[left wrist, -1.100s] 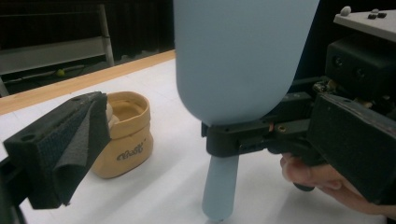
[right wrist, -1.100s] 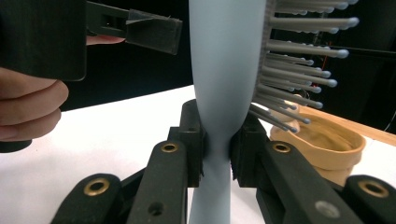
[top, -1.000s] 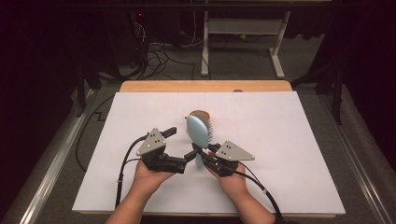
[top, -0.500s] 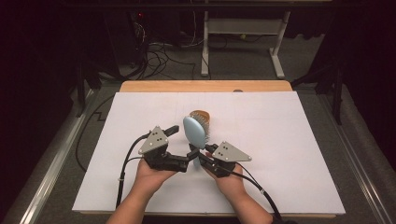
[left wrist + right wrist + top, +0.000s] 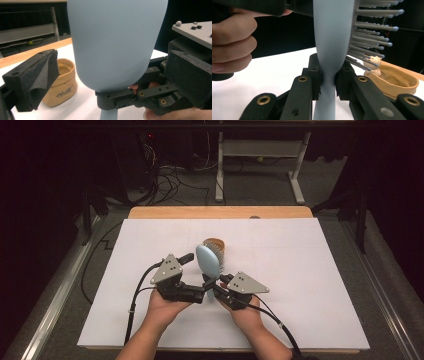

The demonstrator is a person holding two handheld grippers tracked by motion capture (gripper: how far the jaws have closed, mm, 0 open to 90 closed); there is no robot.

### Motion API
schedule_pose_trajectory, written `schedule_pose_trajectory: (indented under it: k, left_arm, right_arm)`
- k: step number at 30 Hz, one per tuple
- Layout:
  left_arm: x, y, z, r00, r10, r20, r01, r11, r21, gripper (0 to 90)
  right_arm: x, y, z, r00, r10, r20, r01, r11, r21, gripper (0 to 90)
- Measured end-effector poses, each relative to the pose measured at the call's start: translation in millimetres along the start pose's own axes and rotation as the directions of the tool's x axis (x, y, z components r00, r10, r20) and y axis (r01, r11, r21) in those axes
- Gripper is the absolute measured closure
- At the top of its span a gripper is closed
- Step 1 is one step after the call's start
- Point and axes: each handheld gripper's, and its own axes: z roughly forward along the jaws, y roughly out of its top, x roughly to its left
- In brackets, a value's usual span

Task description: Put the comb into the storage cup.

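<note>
Low in the middle of the high view, the right gripper clamps the narrow neck of a pale blue plastic hairbrush with an oval head and grey ball-tipped bristles. Its own view shows this closely: the two black jaws press on either side of the thin stem, and the brush rises upright through the centre of the frame, its bristles fanning toward the upper right.

The left gripper sits just to the left of the brush in the high view. In the left gripper view its jaws stand wide apart, one padded finger at the lower left and the other at the right edge, with the smooth back of the brush head between them; neither pad presses on it, so the left jaws grip nothing. The head blocks most of what lies beyond.

Just behind the brush, slightly above centre in the high view, sits a small tan soft-walled bowl, partly hidden by the brush head. It appears at the lower left of the left gripper view, with pale lettering on its side, and at the right edge of the right gripper view, where a small cream figure shows at its rim, behind the bristle tips.

Everything rests on a white sheet covering a wooden table. Above it in the frame lies a dark floor with tangled black cables at the upper left and a white metal frame at the top centre.
</note>
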Motion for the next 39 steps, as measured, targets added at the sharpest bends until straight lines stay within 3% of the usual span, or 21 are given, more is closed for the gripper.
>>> schedule_pose_trajectory:
  k: [9,19,26,39]
  left_arm:
    - [-4.4,3.9,9.3,0.9998,0.0,-0.021,-0.001,0.9997,-0.024,2.5]
    - [-3.1,1.1,18.9,0.9984,0.012,-0.056,-0.012,0.9999,-0.007,9.6]
    - [-3.4,1.3,17.9,0.9988,0.01,-0.048,-0.01,0.9999,-0.005,19.1]
    - [-4.2,1.4,17.4,0.9992,0.014,-0.039,-0.014,0.9999,-0.004,20.6]
  right_arm:
    - [2.9,-1.6,3.0,1.0,-0.002,-0.004,0.002,1.0,0.006,78.4]
    - [6.3,-2.6,5.0,0.9999,-0.01,-0.003,0.01,1.0,0.01,78.3]
    - [5.7,-2.7,5.1,0.9999,-0.01,0.007,0.01,1.0,0.008,78.2]
    - [5.0,-2.5,4.3,0.9999,-0.012,0.007,0.012,1.0,0.011,77.7]
